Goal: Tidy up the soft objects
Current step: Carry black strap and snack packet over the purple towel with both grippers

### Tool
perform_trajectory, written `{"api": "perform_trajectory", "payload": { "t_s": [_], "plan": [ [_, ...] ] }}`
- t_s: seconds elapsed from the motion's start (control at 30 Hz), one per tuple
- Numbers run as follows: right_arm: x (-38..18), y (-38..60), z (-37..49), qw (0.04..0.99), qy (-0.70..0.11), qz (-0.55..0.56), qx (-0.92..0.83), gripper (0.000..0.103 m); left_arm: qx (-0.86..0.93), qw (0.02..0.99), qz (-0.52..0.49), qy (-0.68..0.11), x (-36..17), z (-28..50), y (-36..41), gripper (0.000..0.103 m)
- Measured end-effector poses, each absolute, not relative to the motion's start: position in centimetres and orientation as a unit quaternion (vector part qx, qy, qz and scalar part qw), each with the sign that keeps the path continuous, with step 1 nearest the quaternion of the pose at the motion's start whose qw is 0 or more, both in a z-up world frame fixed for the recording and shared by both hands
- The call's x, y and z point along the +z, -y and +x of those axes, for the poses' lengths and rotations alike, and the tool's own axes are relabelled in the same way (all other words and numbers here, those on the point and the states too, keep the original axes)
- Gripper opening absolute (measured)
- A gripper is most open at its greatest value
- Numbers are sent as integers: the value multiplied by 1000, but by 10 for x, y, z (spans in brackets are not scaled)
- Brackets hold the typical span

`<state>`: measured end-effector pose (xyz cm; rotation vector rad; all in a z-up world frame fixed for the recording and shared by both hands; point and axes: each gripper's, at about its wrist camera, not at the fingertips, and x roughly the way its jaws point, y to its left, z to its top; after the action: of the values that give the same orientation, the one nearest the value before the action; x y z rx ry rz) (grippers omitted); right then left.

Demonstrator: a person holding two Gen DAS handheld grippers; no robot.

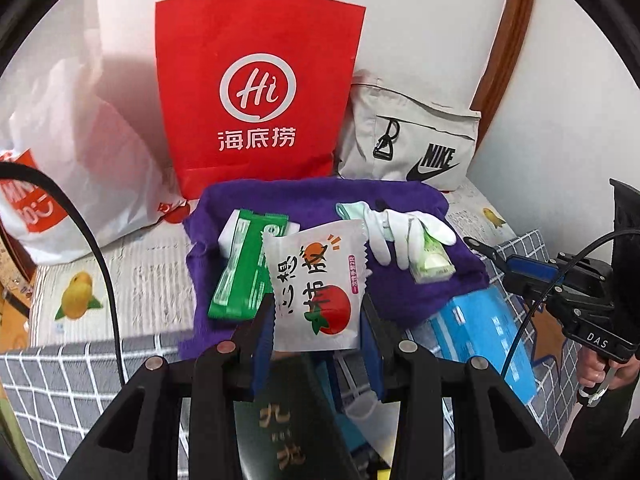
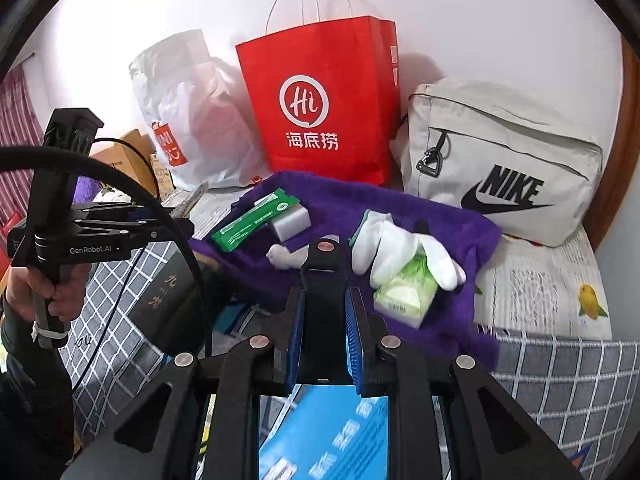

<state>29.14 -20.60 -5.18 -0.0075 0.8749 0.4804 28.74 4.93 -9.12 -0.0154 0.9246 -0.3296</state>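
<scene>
Three bags stand along the wall at the back of the bed: a white plastic bag on the left, a red paper bag in the middle with white handles, and a grey bag on the right, slumped against the wall. The red bag touches both neighbours.

In front of them a purple towel lies spread on the fruit-print sheet, its far edge just beside the foot of the red bag. On the towel's left part lies a green packet, resting partly over a white block. Right of these a pair of white gloves lies draped over a green tissue pack.

The left gripper is clamped on the lower part of a white sachet printed with a tomato. The sachet stands upright between the fingers, raised over the towel's near edge and hiding part of the green packet in the left wrist view. Below it sits a dark book with gold characters, on a grey checked blanket. To the right, a blue box lies partly under the towel's near right corner.

The right gripper is closed on a narrow black piece with a round stud at its tip, which sticks out ahead of the blue pads over the towel. What the piece is I cannot tell.
</scene>
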Motion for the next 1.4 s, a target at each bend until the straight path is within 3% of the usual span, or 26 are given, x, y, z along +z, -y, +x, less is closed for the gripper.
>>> {"api": "perform_trajectory", "payload": {
  "t_s": [0.5, 1.13, 1.23, 1.27, 1.4],
  "plan": [
    [-107, 165, 373, 841, -478, -49, 251, 21, -149, 877, -5, -458, -112, 333, -53, 37],
    [-155, 149, 401, 792, -549, -71, 257, 22, -159, 859, 11, -486, -132, 351, -43, 37],
    [-154, 150, 401, 793, -547, -71, 258, 33, -164, 854, 16, -494, -134, 352, -38, 37],
    [-152, 151, 400, 794, -545, -71, 260, 43, -166, 853, 17, -495, -135, 353, -36, 37],
    [-139, 159, 394, 808, -523, -67, 262, 45, -173, 848, 23, -501, -134, 355, -29, 37]
  ]
}}
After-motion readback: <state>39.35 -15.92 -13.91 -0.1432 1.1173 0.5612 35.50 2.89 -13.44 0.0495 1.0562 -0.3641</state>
